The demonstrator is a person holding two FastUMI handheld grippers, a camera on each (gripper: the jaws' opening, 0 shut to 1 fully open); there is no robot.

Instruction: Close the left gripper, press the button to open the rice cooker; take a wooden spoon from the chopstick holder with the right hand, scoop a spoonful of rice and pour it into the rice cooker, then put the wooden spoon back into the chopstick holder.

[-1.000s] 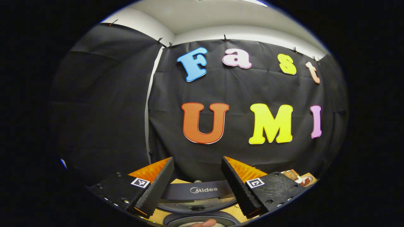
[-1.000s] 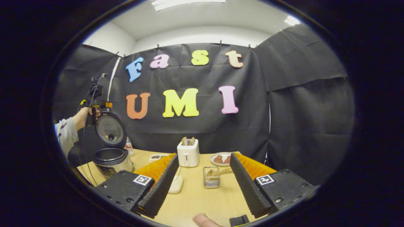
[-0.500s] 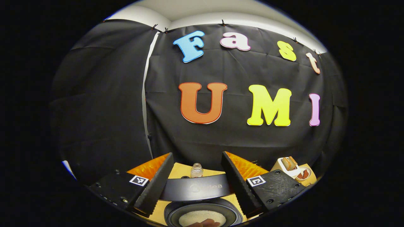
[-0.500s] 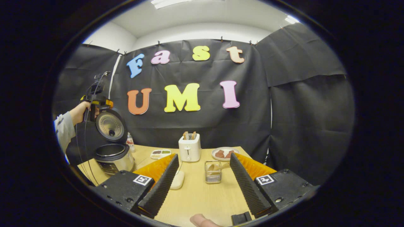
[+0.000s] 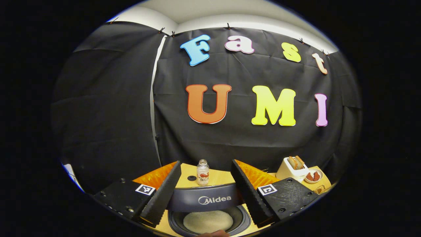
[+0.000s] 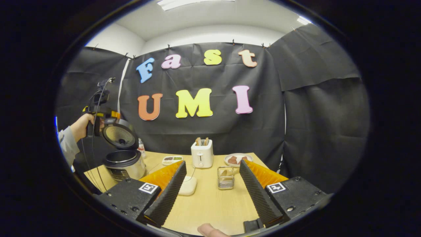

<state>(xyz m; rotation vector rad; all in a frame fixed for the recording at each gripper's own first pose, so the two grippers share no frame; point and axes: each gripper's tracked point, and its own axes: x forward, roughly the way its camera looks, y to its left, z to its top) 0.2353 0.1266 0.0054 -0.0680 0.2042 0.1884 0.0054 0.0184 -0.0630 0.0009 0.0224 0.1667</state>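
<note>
Rice cooker [image 6: 123,159], table's left end, lid [image 5: 204,200] up hiding the pot's far rim; wooden spoon [image 6: 224,173] half-hidden in chopstick holder [image 6: 225,178]; left gripper [image 5: 205,187] and right gripper [image 6: 212,186] both spread, empty.

**Left gripper view tilted down; right gripper closer to holder**

Left gripper view: rice cooker [image 5: 208,214] pot interior, hidden earlier, now exposed below the lid [image 5: 205,199]; a bottle [image 5: 203,172] has appeared. Right gripper view: chopstick holder [image 6: 225,178] slightly nearer than before.

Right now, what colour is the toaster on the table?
White; the toaster shows best in the right gripper view.
</note>
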